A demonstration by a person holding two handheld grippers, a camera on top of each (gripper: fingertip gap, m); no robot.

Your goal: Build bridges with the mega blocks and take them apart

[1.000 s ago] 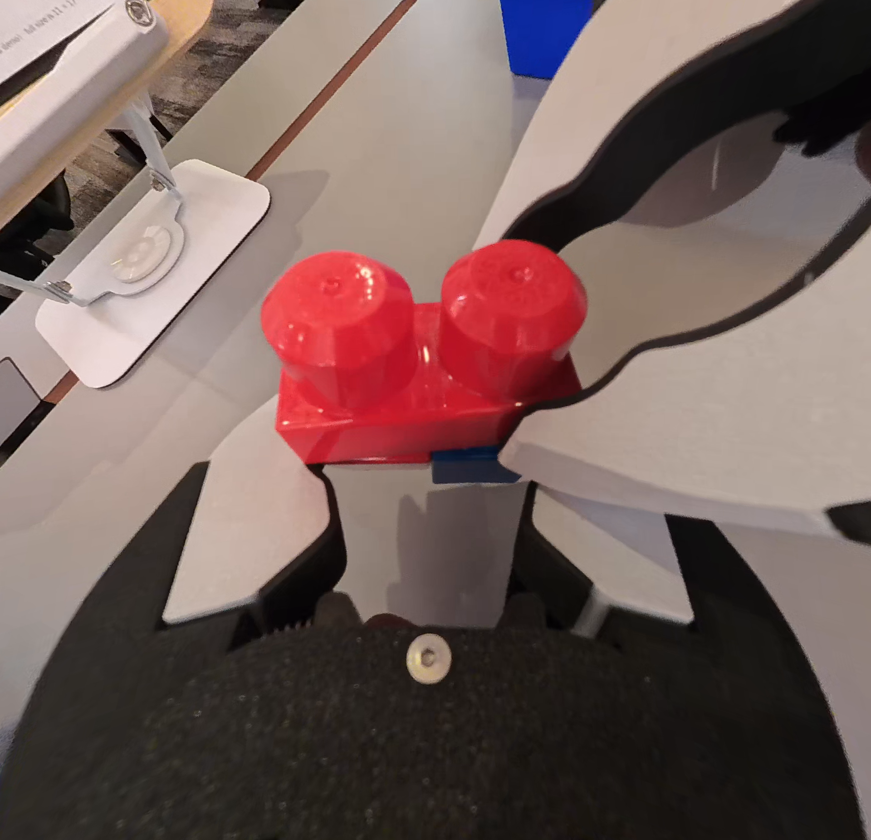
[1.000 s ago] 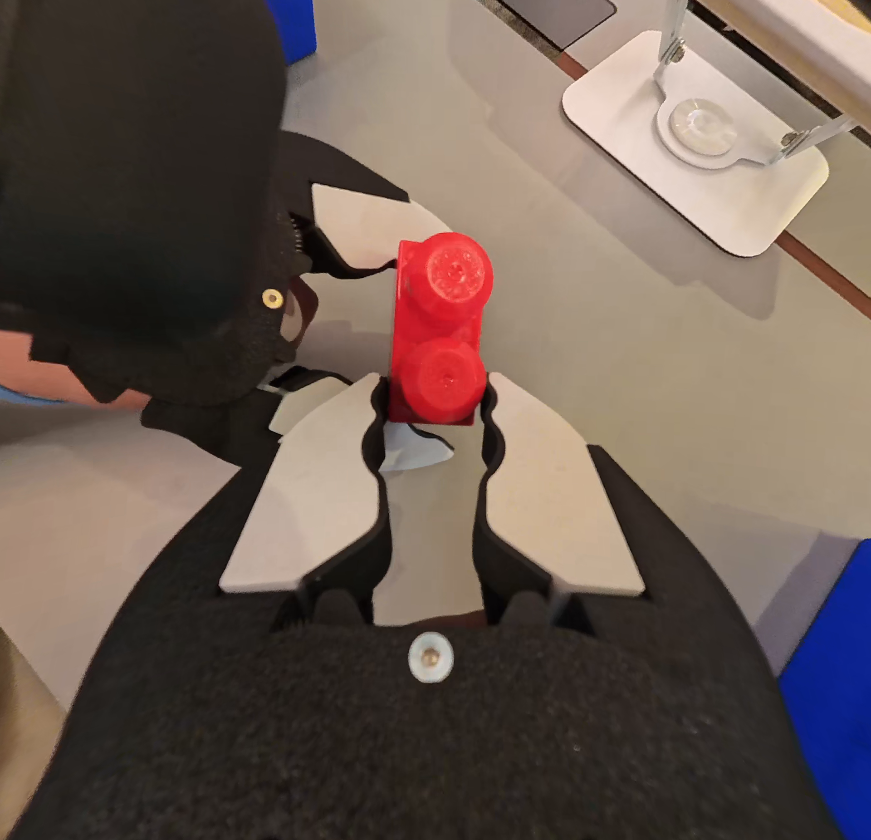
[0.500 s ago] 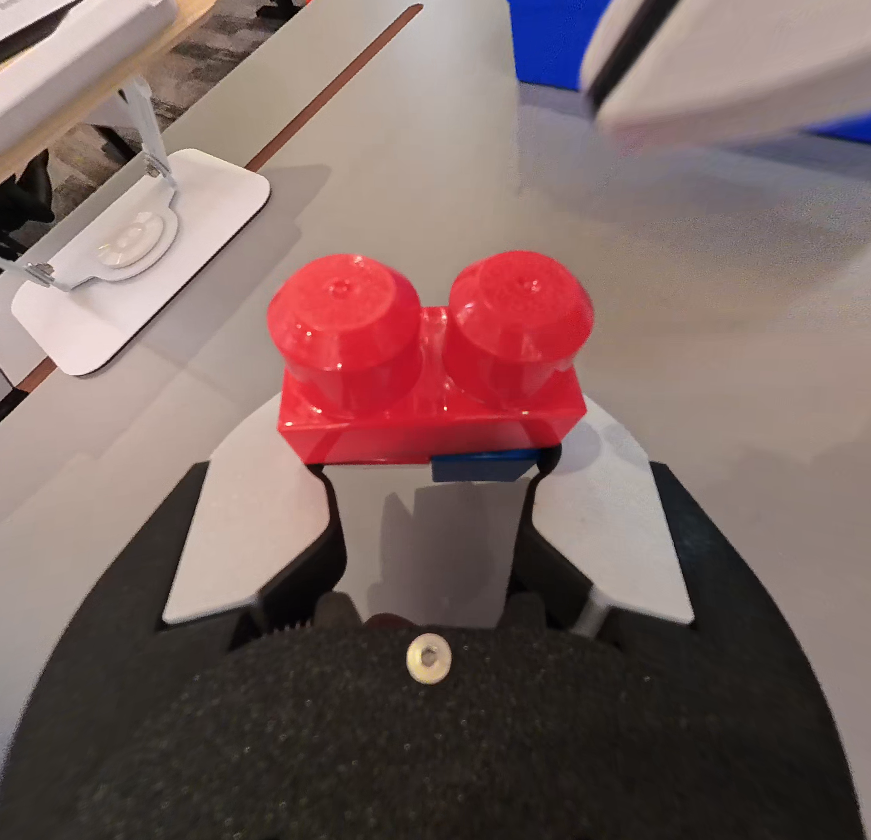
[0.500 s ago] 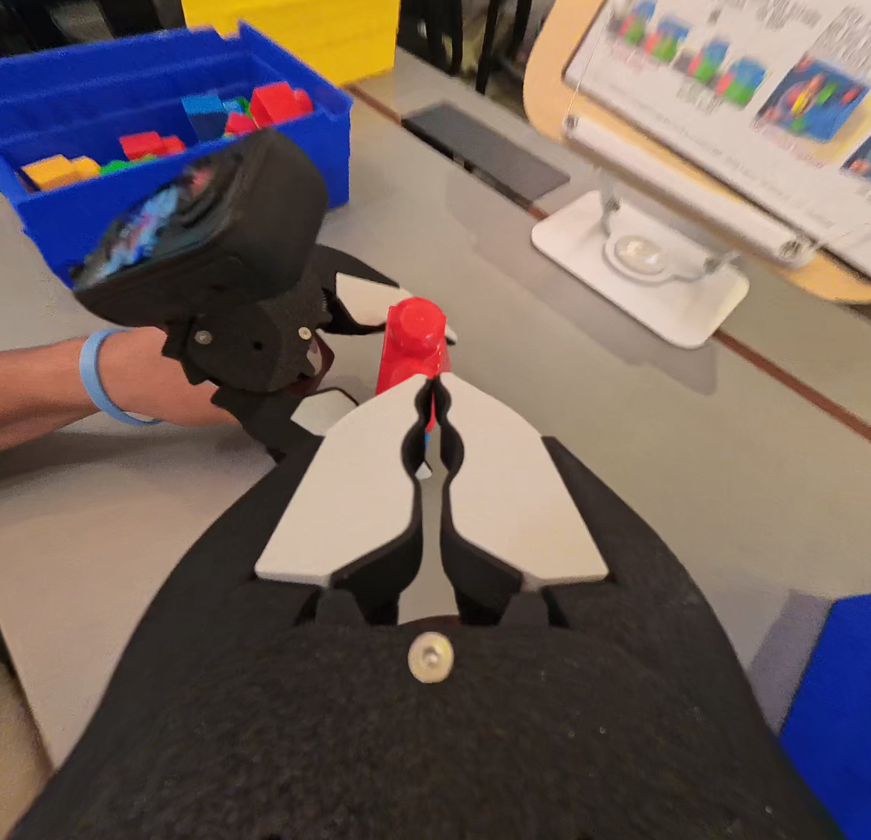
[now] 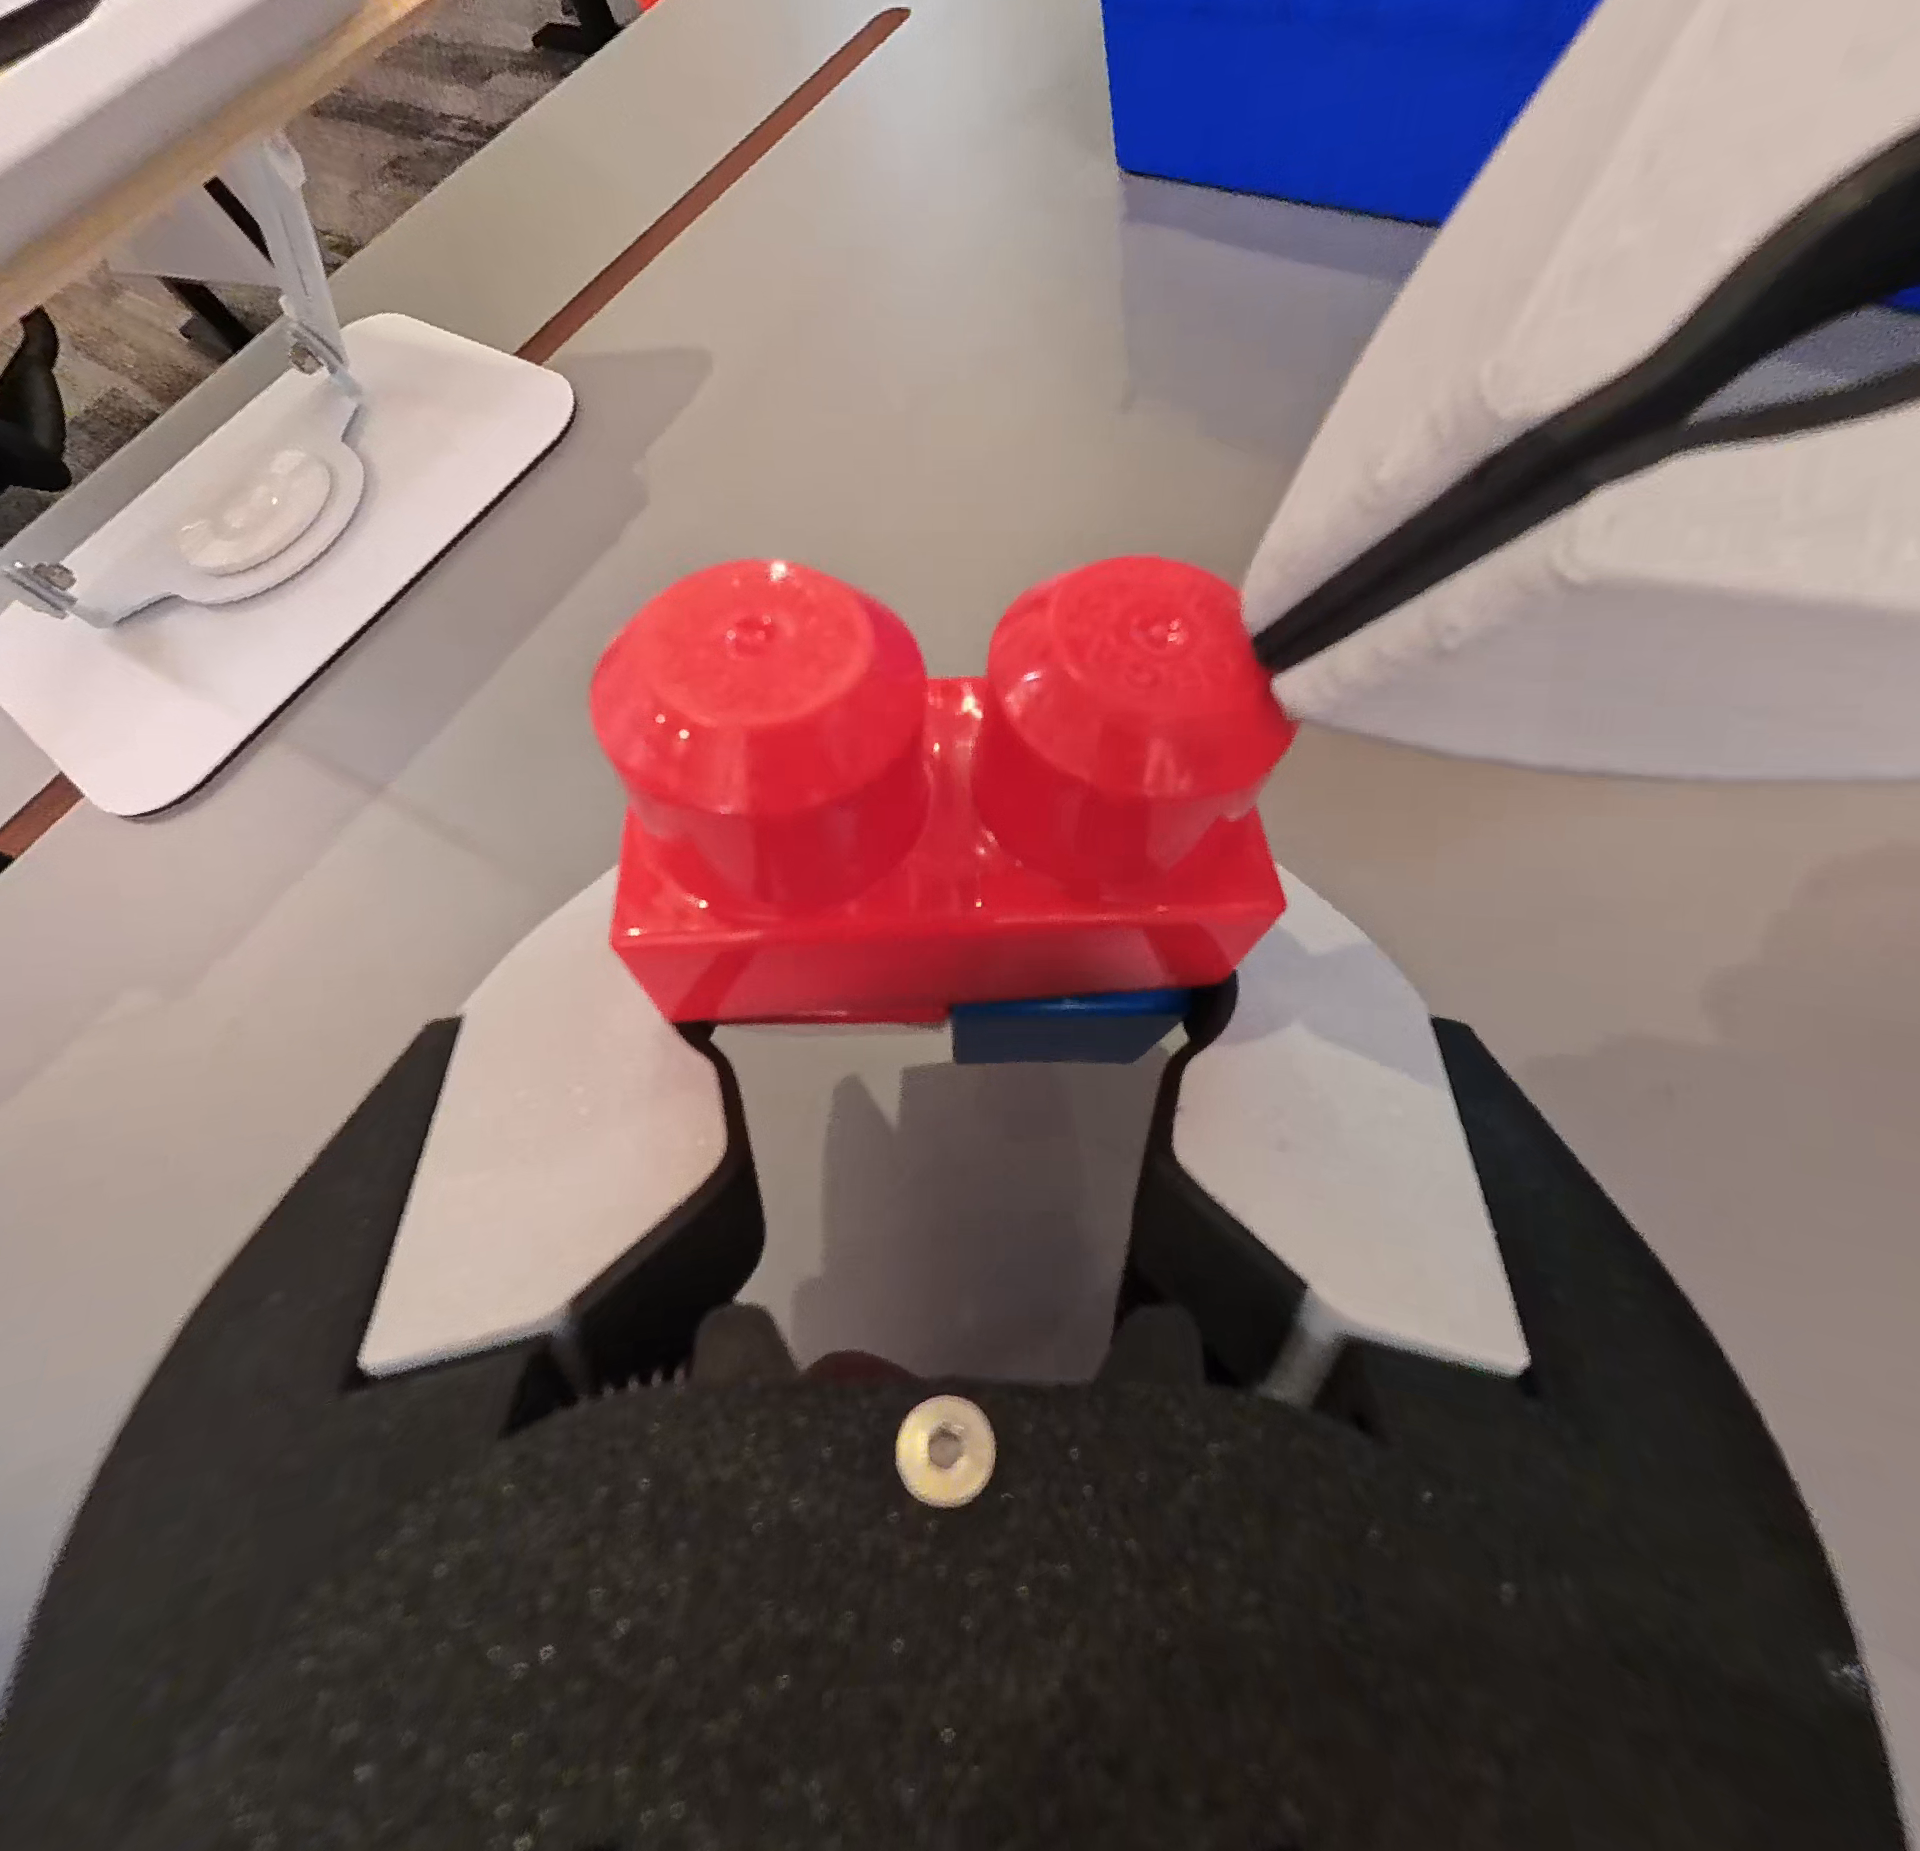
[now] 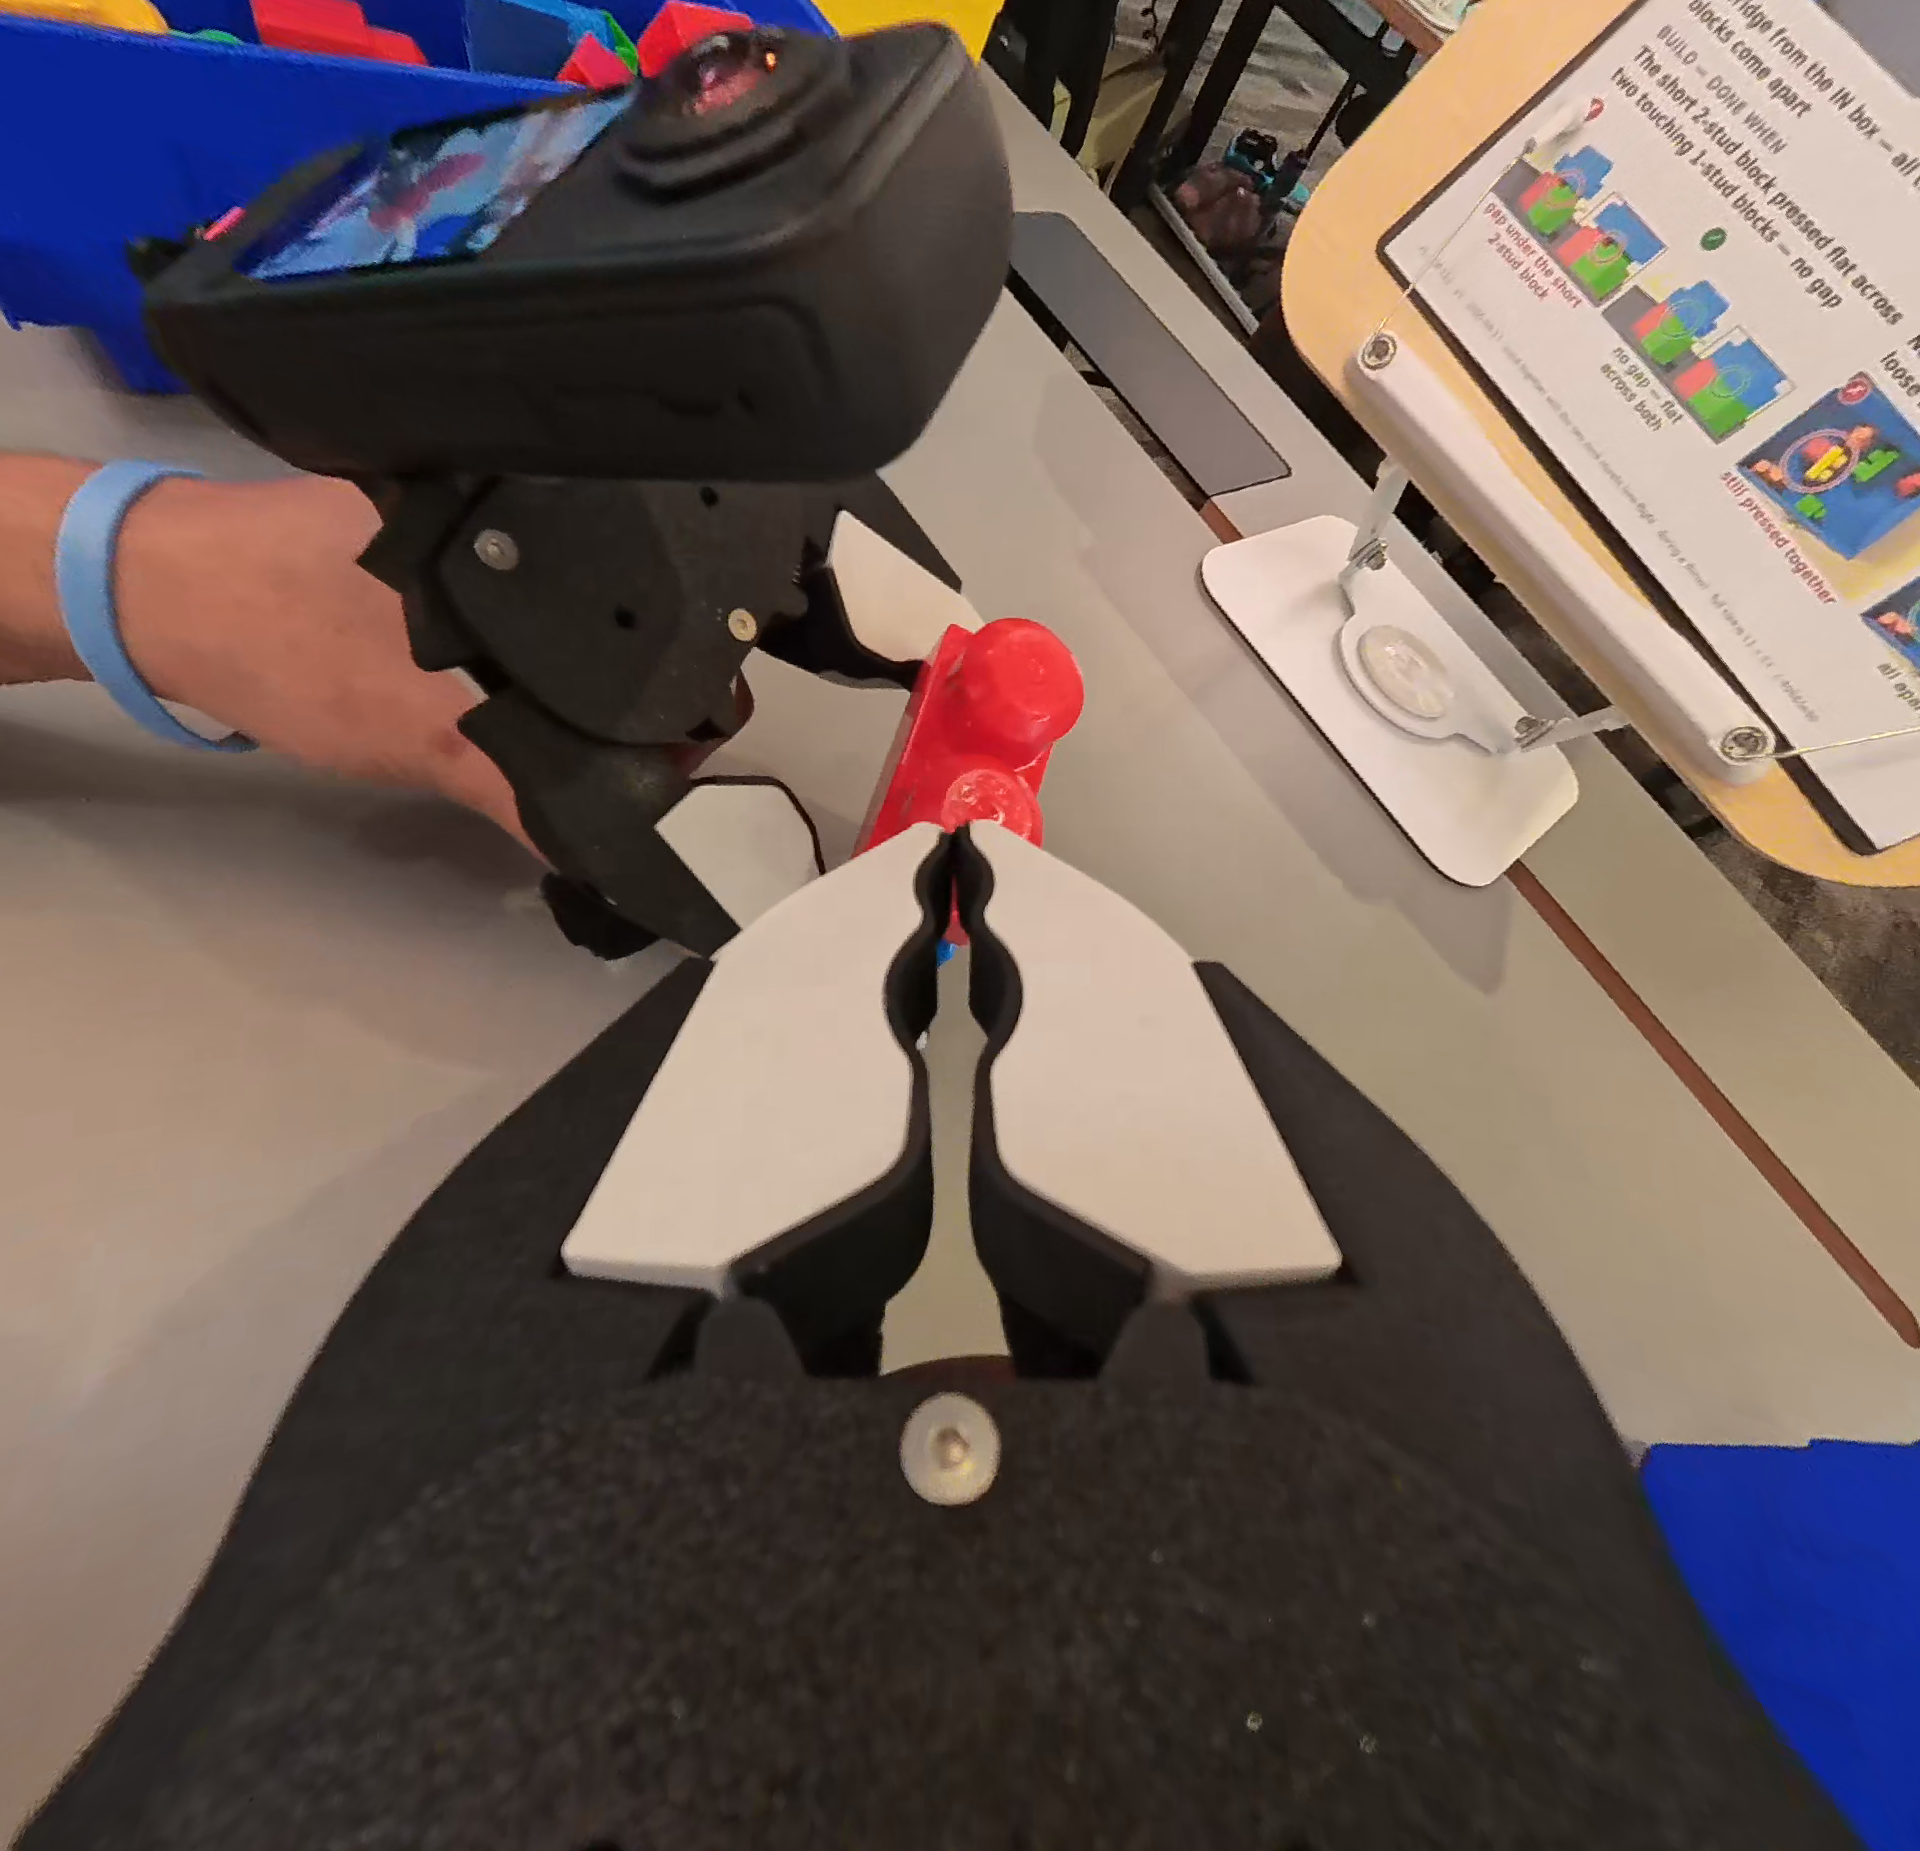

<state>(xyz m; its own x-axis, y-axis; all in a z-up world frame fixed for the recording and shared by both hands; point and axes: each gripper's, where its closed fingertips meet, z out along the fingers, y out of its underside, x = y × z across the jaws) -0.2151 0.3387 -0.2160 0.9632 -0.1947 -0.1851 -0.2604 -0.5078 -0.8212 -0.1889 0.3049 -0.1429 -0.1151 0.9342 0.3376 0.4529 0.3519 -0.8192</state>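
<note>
L tongs (image 5: 951, 980) clamp a red 2-stud block (image 5: 940, 804) w/ a blue block (image 5: 1060, 1027) under its right end, above the table (image 5: 935, 347). R tongs (image 6: 954, 851) nearly closed, empty, tips touching the red block's near stud.

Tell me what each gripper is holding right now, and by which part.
The left gripper grips the red block by its short ends. The right gripper is shut, holding nothing, tips against the block's near stud.
</note>
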